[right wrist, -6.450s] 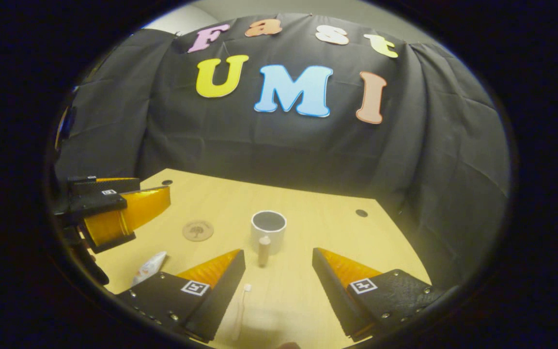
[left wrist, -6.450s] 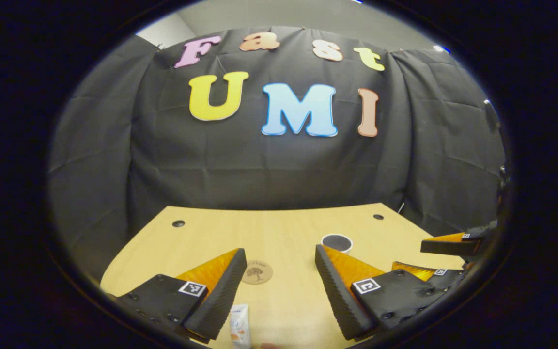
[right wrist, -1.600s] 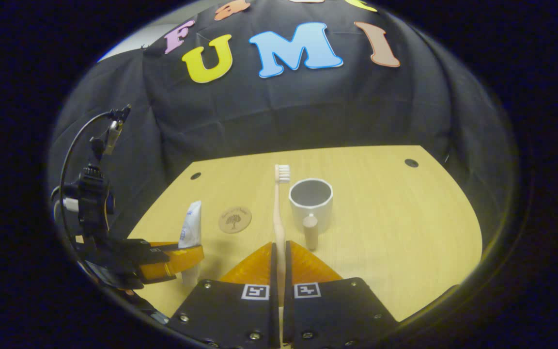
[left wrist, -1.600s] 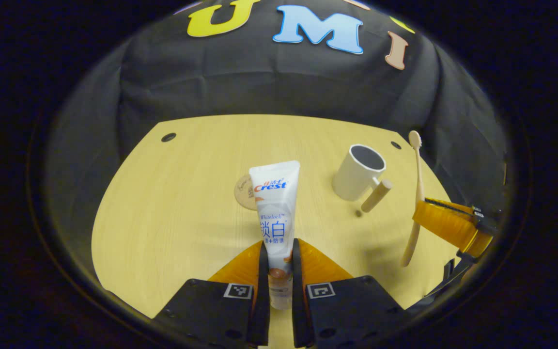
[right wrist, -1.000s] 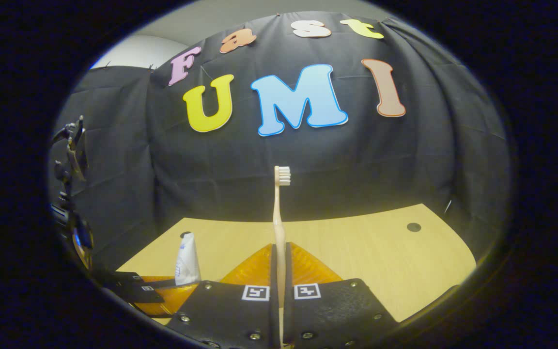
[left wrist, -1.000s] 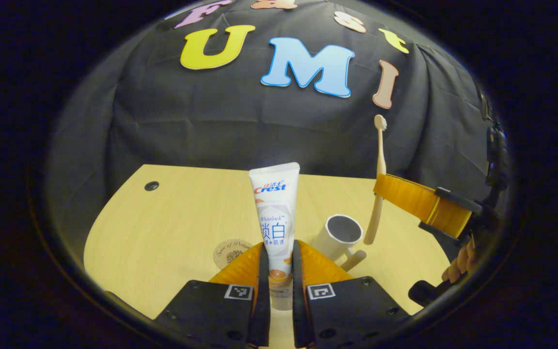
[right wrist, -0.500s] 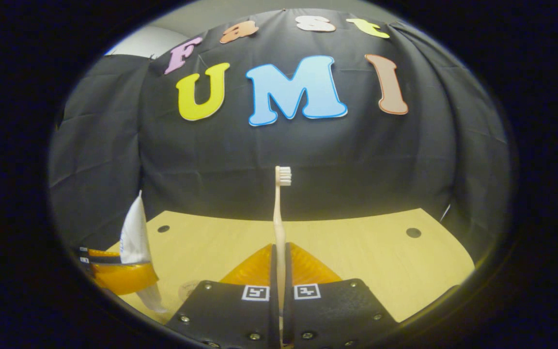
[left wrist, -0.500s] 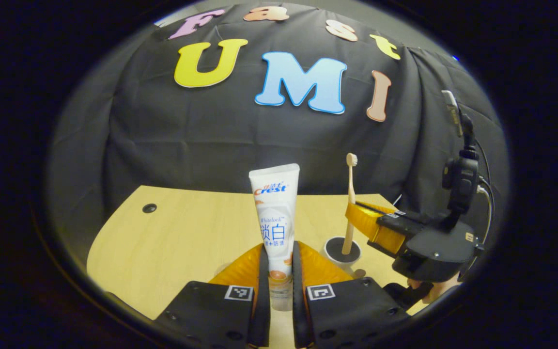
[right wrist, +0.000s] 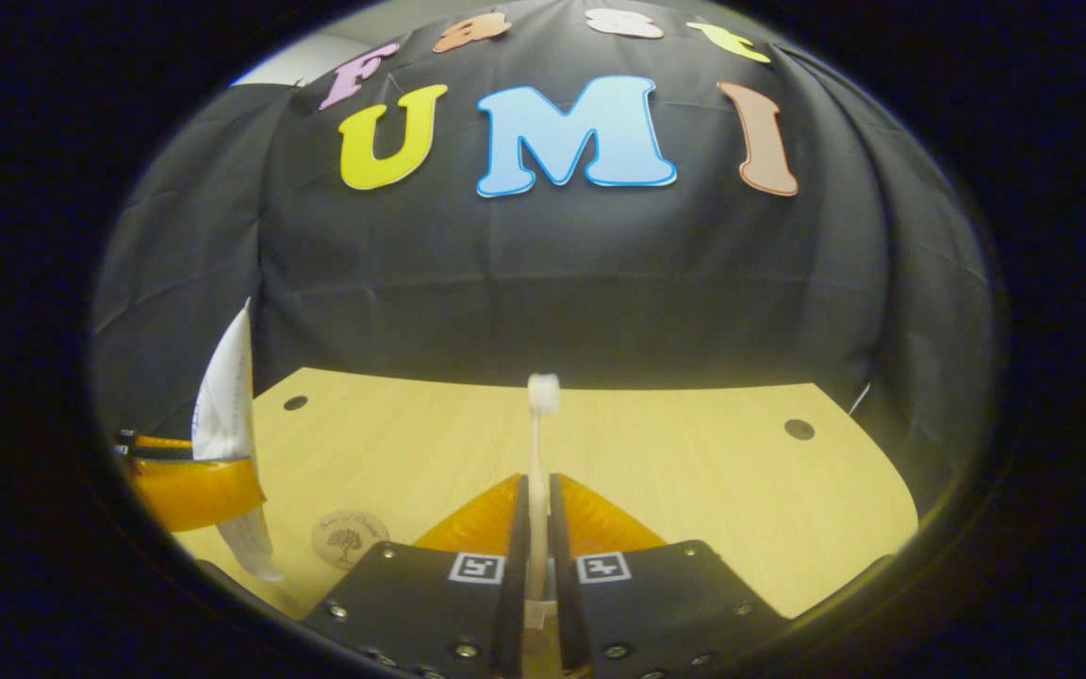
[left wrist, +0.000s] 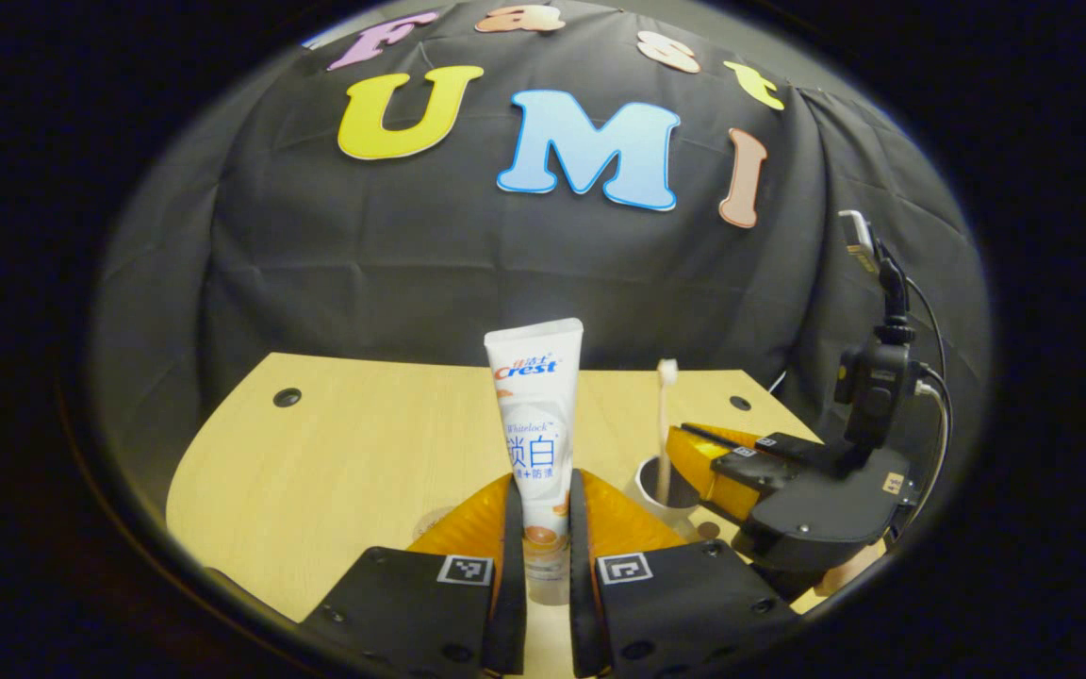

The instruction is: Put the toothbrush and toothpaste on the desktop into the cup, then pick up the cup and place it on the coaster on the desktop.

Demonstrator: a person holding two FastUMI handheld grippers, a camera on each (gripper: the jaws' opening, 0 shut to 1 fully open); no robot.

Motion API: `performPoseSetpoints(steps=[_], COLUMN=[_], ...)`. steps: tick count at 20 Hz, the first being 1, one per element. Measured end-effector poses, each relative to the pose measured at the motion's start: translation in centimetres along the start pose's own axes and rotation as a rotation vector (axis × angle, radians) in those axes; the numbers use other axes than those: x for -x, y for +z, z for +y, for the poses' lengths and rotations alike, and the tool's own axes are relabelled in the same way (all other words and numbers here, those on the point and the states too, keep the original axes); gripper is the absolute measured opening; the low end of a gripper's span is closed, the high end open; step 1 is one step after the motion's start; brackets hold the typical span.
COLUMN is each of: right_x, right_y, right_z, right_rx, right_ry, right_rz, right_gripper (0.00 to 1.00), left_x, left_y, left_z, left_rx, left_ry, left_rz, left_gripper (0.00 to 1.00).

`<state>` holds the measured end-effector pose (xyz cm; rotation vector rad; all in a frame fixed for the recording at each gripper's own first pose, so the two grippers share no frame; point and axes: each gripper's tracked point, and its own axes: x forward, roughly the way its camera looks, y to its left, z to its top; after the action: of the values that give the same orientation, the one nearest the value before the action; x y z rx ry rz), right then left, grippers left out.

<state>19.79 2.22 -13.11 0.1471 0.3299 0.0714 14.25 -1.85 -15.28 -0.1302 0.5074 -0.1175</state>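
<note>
While both of our grippers hang over it, the light wooden desktop is the biggest thing around, with small dark round holes near its far corners in both views.

Next down in size, our left gripper sits at the bottom of the left gripper view with its orange-and-black fingers pinched narrow around the toothpaste tube. The tube stands upright with the flat crimped end on top and the lower end down between the fingers. From the right gripper view we can see that same gripper off to the left edge, with the white tube sticking up out of it and its lower end poking out below, above the table.

Our right gripper has its fingers set close on either side of the pale toothbrush. It's blurry, so we honestly can't tell if both fingers are actually pressing on the handle. The brush stands upright, bristle head on top. In the left gripper view, the right gripper comes in from the right side, and the toothbrush has its lower end down inside the white cup, which sits on the desktop just right of our left fingers.

Smallest bit: the round wooden coaster lies flat on the desktop, below the tube, left of our right fingers.
</note>
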Motion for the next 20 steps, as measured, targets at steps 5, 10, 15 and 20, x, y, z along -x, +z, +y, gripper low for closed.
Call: performPoseSetpoints(steps=[5, 10, 15, 20], right_x=[2.1, 5.2, 7.5, 8.7], right_y=[-0.3, 2.3, 5.3, 6.2], right_z=[-0.9, -2.2, -3.9, -5.6], right_rx=[0.021, -0.024, -0.053, -0.029], right_ry=[-0.012, -0.005, -0.026, -0.067], right_rz=[0.025, -0.036, -0.105, -0.129], right_gripper=[0.69, 0.7, 0.67, 0.67], left_x=[-0.7, -1.7, -3.1, -4.8], left_y=[-0.2, -0.6, 0.3, 2.0], left_z=[-0.3, -1.1, -2.6, -4.6], left_rx=[0.027, 0.065, 0.063, 0.063], left_ry=[-0.006, -0.016, -0.035, -0.075], left_rz=[0.003, 0.003, -0.022, -0.066], left_gripper=[0.26, 0.26, 0.26, 0.26])
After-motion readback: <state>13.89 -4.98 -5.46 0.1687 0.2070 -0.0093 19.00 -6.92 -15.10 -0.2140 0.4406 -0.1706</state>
